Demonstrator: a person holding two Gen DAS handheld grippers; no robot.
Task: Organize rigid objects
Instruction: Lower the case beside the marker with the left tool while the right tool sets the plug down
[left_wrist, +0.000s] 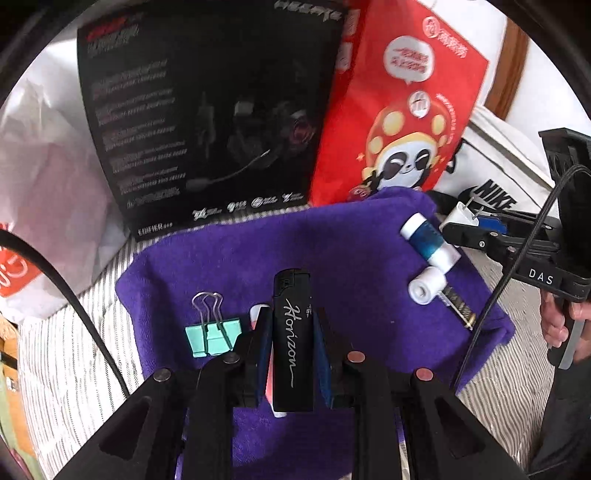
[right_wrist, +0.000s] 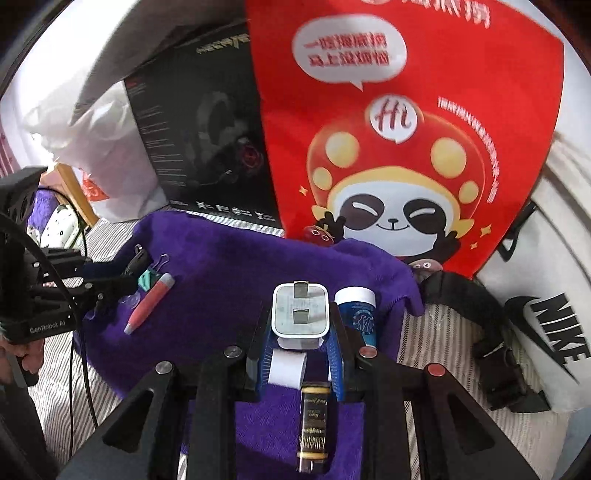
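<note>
Hovering over the purple fleece cloth (left_wrist: 332, 251), the left hand-held gripper (left_wrist: 291, 332) clamps a black plastic lighter (left_wrist: 291, 339), the right hand-held gripper (right_wrist: 299, 332) a white square charger plug (right_wrist: 299, 314), both unplaced, others loose.

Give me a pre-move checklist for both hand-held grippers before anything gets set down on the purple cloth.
1. Left hand-held gripper clamped on black lighter: ok.
2. Right hand-held gripper clamped on white plug adapter: ok.
3. Bare purple cloth between the two grippers: ok.
4. Space under the lighter free: not ok, pink marker lies there.
5. Space under the adapter free: not ok, white-capped tube lies below.
6. Height above cloth: cannot tell.
</note>
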